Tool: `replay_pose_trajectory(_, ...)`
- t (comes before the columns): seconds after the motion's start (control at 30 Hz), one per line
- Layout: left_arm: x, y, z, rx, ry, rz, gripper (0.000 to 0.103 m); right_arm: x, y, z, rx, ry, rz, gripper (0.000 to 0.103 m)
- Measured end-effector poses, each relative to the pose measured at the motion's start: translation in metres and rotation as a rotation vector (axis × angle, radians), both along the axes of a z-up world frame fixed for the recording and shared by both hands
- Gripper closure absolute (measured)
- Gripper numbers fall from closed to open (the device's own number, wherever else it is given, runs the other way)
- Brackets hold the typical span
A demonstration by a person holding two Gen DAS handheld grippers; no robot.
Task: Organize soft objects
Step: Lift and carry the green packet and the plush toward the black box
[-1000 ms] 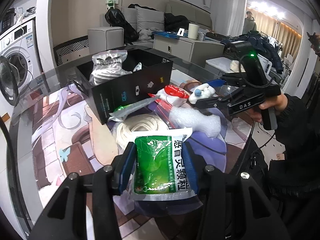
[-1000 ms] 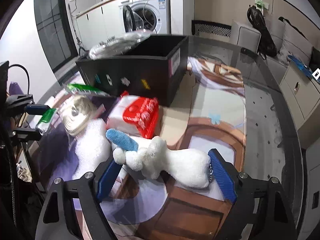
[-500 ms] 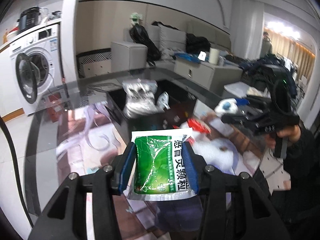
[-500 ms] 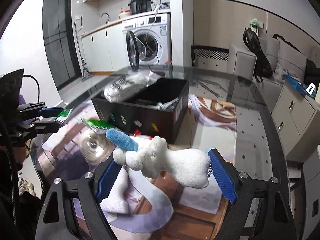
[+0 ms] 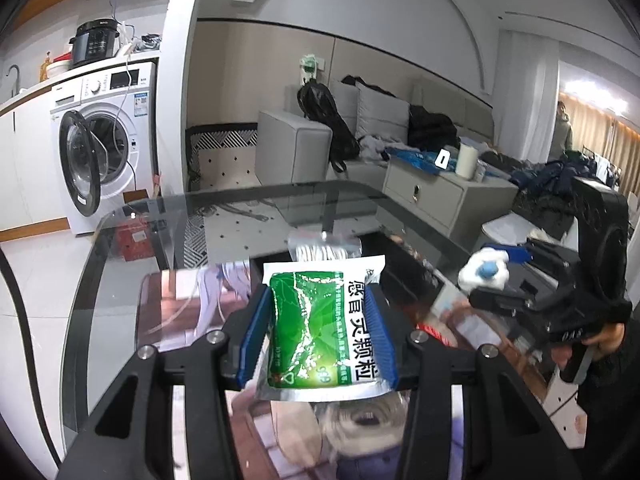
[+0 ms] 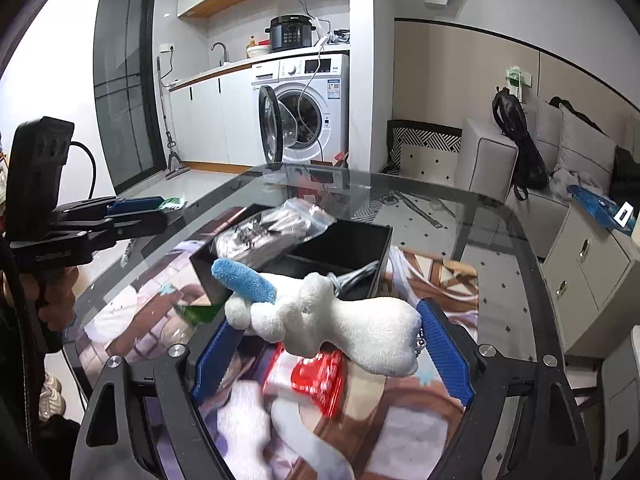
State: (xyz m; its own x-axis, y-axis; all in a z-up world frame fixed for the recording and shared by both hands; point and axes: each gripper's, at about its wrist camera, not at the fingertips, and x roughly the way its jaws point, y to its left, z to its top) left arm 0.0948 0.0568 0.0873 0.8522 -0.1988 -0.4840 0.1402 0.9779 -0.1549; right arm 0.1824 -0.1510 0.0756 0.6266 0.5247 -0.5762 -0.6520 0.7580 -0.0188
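My left gripper (image 5: 318, 332) is shut on a green foil sachet (image 5: 316, 328) with Chinese print and holds it high above the glass table. My right gripper (image 6: 328, 344) is shut on a white plush toy (image 6: 340, 328) with a blue ear, held above the table near the black box (image 6: 340, 248). A clear bag of white cord (image 6: 268, 228) sticks out of the box. In the left wrist view the right gripper (image 5: 492, 272) with the plush toy (image 5: 484, 272) is at the right. In the right wrist view the left gripper (image 6: 168, 208) is at the left.
A red packet (image 6: 316, 376) and white soft items (image 6: 244, 420) lie on the patterned mat (image 6: 436, 280) below the right gripper. A coil of white cord (image 5: 360, 420) lies below the left gripper. The round glass table's edge (image 5: 120, 216) curves at the left.
Both grippers have risen well above the table with their loads. The black box and the items on the mat now lie far below.
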Motion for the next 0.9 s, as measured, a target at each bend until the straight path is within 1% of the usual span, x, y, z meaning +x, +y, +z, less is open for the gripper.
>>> replay_pose_trajectory(0.23, 0.034, 0.002, 0.003, -0.035, -0.035, 0.032, 0.057, 0.023, 0.014, 0.002, 0.006, 0.000, -0.006, 0.015)
replay_pose_trajectory(0.47, 0.068, 0.002, -0.007, -0.066, -0.032, 0.042, 0.057, 0.043, 0.028, -0.005, -0.018, 0.012, 0.005, 0.015)
replay_pose_trajectory(0.73, 0.098, -0.009, -0.028, -0.097, 0.013, 0.026, 0.057, 0.053, 0.038, -0.015, -0.045, 0.020, 0.020, 0.015)
replay_pose_trajectory(0.9, 0.103, -0.015, -0.042, -0.089, 0.047, 0.011, 0.057, 0.059, 0.039, -0.020, -0.053, 0.030, 0.024, 0.015)
